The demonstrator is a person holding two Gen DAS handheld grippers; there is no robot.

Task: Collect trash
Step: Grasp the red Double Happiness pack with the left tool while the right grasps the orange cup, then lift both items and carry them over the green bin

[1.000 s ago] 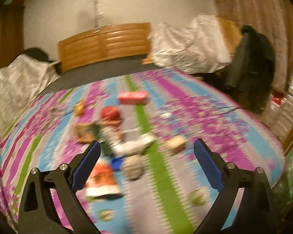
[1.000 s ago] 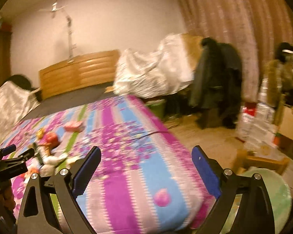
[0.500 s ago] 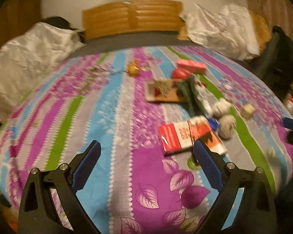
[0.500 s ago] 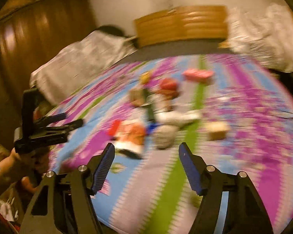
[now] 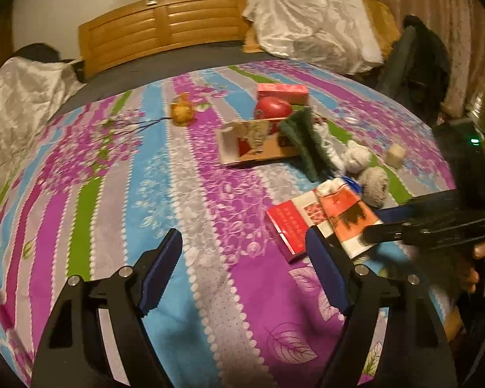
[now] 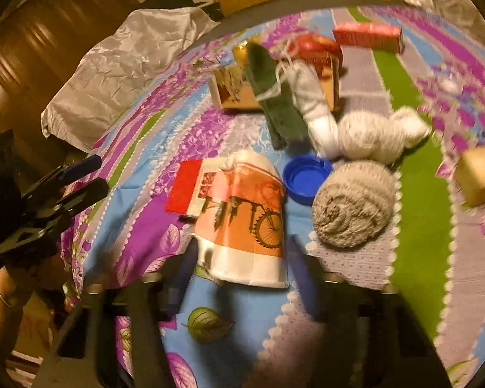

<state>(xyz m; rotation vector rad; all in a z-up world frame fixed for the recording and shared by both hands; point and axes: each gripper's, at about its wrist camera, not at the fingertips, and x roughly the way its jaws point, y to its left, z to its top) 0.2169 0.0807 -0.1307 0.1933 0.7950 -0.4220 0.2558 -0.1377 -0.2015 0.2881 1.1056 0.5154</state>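
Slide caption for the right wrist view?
Right gripper closing around a crushed paper cup on the striped bedspread.

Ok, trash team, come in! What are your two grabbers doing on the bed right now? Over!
Right gripper closing around orange paper cup, not pinching yet. Left gripper closing, nothing between jaws. Blue cap beside cup, no block.

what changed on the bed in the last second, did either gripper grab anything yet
Nothing is grabbed yet. The right gripper swung from facing the room down to the trash pile, and its jaws are closing either side of the crushed paper cup, pads not visibly pressing. The left gripper shifted across the bedspread, jaws closing with nothing between them. The red packet, blue cap and yarn balls lie unmoved.
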